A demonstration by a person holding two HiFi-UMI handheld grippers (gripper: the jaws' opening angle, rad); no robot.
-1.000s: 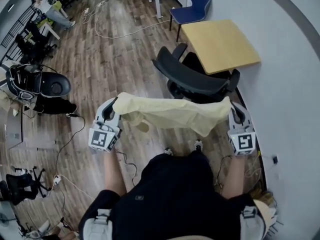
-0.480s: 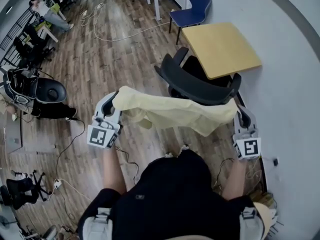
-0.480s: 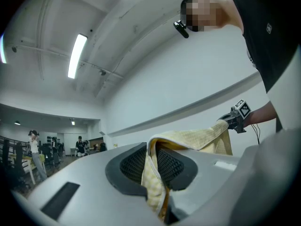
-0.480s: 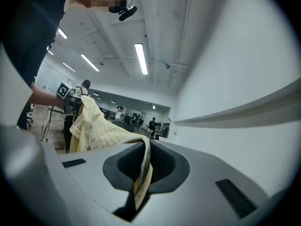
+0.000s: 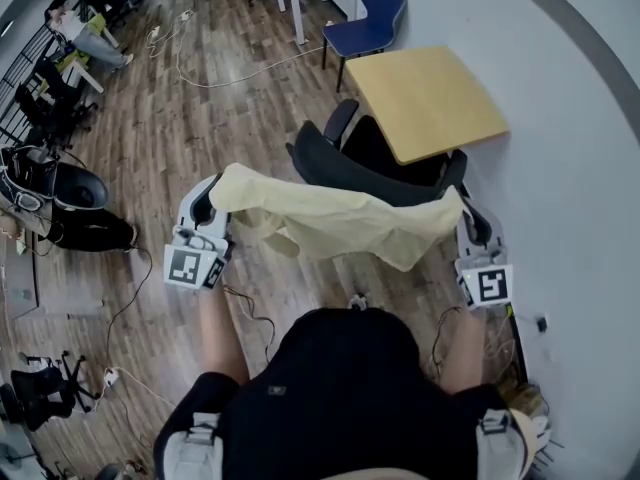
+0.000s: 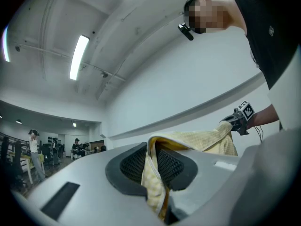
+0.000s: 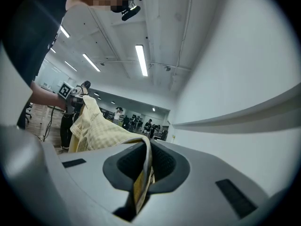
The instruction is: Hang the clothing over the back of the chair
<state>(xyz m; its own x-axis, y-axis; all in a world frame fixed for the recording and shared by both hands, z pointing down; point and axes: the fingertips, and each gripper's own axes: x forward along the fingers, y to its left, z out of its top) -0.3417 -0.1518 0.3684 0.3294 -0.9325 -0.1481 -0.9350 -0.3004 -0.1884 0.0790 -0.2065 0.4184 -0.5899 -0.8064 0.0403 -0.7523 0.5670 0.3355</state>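
Note:
A pale yellow checked garment hangs stretched between my two grippers, in front of the person's body. My left gripper is shut on its left end. My right gripper is shut on its right end. A black office chair stands just beyond the garment, its curved back towards me; the cloth's top edge overlaps the chair's back in the head view. I cannot tell whether the cloth touches the chair.
A light wooden table stands against the white wall behind the chair. A blue chair is farther back. Cables trail on the wooden floor. More black chairs and gear sit at the left.
Both grippers have carried the garment forward and a little left, nearer the chair's back. The cloth stays stretched between them.

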